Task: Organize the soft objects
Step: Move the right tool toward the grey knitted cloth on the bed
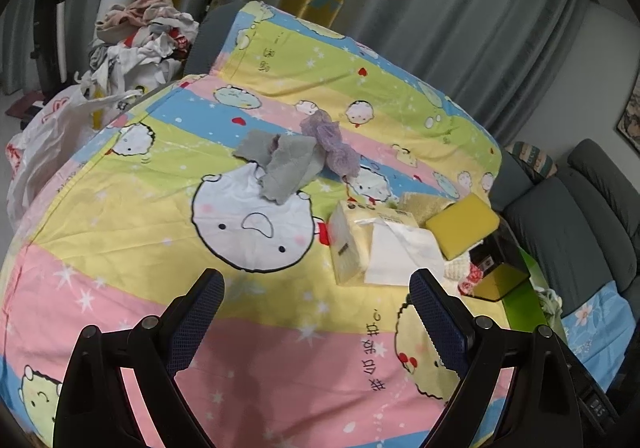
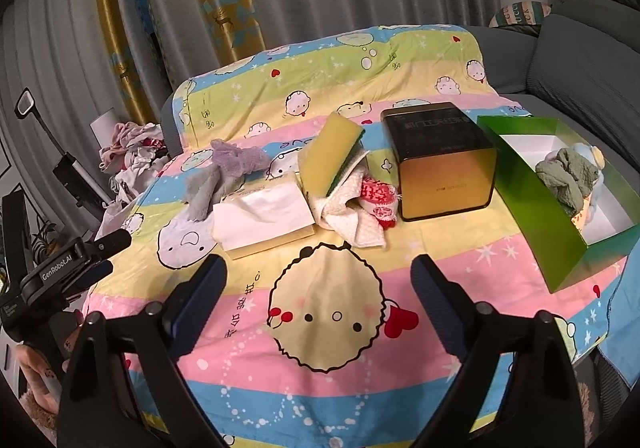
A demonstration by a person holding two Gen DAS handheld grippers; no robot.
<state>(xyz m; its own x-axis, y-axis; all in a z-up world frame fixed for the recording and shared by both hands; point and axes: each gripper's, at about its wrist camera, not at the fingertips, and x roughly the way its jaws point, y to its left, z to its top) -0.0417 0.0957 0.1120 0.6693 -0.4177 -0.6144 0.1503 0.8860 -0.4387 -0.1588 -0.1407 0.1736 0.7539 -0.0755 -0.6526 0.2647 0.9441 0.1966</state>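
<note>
Both black two-finger grippers, left (image 1: pixel 316 288) and right (image 2: pixel 320 276), hang wide open and empty above the cartoon-printed pastel bedsheet (image 2: pixel 248 376). Still loose on the sheet lie a crumpled grey cloth (image 1: pixel 280 164), a purple mesh pouf (image 1: pixel 332 144), a yellow-and-green sponge (image 2: pixel 332 152) and a cream knitted towel (image 2: pixel 352 216), while the open green cardboard box (image 2: pixel 532 184) at right already holds a green cloth. All appear light, limp and compressible; pinching a raised fold or bunched centre should hold best.
</note>
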